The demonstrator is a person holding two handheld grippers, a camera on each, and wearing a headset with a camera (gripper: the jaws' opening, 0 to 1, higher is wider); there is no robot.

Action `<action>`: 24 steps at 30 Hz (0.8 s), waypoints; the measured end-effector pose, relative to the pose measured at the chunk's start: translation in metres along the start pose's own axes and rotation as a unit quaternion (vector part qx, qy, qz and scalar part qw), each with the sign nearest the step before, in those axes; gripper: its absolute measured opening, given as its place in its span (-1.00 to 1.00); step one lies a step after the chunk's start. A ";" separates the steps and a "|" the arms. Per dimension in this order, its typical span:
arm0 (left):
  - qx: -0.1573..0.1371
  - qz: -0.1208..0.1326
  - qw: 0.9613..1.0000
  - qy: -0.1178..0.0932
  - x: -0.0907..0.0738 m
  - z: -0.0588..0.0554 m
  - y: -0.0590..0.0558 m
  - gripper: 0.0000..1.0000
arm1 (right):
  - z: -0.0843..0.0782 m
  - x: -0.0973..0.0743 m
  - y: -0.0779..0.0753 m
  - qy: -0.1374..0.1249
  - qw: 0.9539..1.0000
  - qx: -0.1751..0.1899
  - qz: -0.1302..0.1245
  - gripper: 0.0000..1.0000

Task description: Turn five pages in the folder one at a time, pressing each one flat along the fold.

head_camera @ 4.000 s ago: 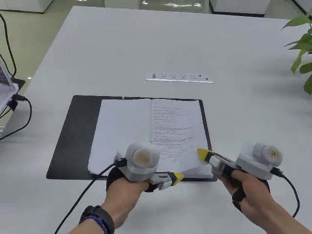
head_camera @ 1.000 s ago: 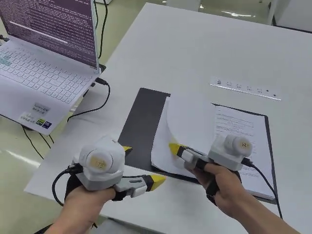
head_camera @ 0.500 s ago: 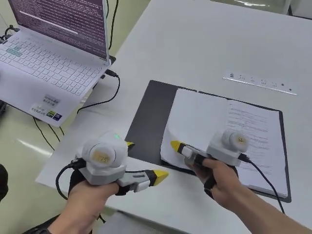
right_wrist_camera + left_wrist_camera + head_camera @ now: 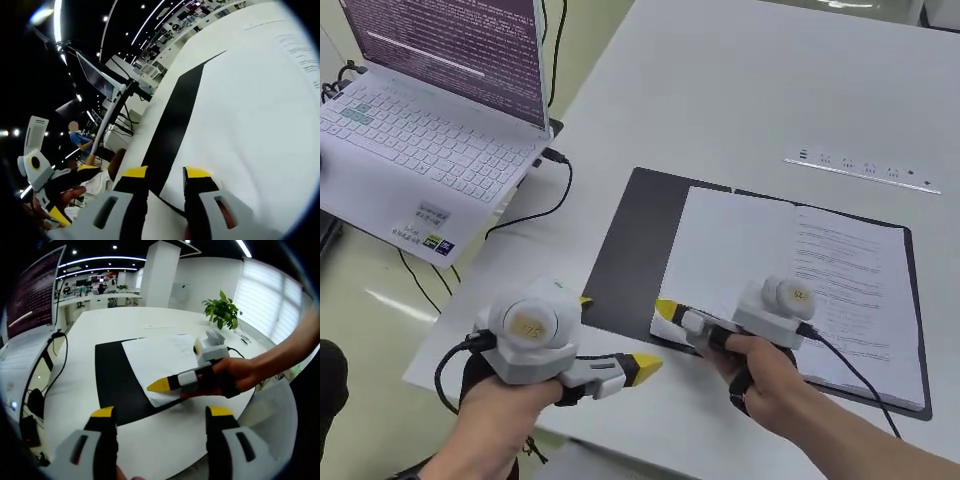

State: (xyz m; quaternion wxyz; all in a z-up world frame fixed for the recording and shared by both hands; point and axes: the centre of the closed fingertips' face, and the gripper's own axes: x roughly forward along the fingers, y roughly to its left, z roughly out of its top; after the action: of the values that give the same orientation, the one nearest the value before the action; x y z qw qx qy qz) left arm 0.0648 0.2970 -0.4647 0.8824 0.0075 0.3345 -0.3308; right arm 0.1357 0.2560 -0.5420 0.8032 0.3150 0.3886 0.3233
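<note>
— Nearest us, by the table's (image 4: pixel 720 90) front edge, the left gripper (image 4: pixel 160 412) is hovering with its jaws spread wide and nothing between them. Why is it hanging off to the side like that?

— My guess is that it's leaving room, so the other one can work the paper alone.

— And the right gripper (image 4: pixel 668 311)?

— It's lying low over the near left corner of the blank page (image 4: pixel 730 250), tips pointing left, jaws a little apart. It isn't clamping anything that I can make out. The corner is sitting under the tips rather than being pinched.

— So that sheet is down?

— It's lying close to flat on the left half of the folder (image 4: pixel 630 250). The folder is sitting open on the table just beyond both hands, with its black cover showing bare on the left.

— Then pressing is what's wanted next, I'd say.

— Likely. The fold (image 4: pixel 788 265) is running up the middle, between the blank page and the printed page (image 4: pixel 850 280). The right gripper is sitting left of the fold, near the page's outer edge.

— Farther off?

— A power strip (image 4: pixel 865 168) is lying beyond the folder, and a laptop (image 4: pixel 430 130) is standing open to the left, well apart.
</note>
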 end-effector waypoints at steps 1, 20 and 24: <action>0.000 0.000 1.000 0.002 0.000 0.000 0.000 0.44 | 0.000 -0.001 0.002 0.003 1.000 0.001 0.006 -0.43; 0.037 -0.039 0.998 0.025 0.032 0.003 -0.011 0.08 | 0.014 -0.095 -0.019 -0.032 0.997 -0.063 -0.021 -0.24; 0.049 -0.049 0.997 0.029 0.041 0.007 -0.011 -0.11 | 0.016 -0.112 -0.027 -0.046 0.997 -0.058 -0.033 -0.27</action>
State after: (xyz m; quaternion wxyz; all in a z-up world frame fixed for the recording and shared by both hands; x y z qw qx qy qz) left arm 0.0851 0.2631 -0.4807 0.8533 0.0443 0.3436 -0.3897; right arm 0.1014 0.1504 -0.5072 0.8475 0.2693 0.3420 0.3039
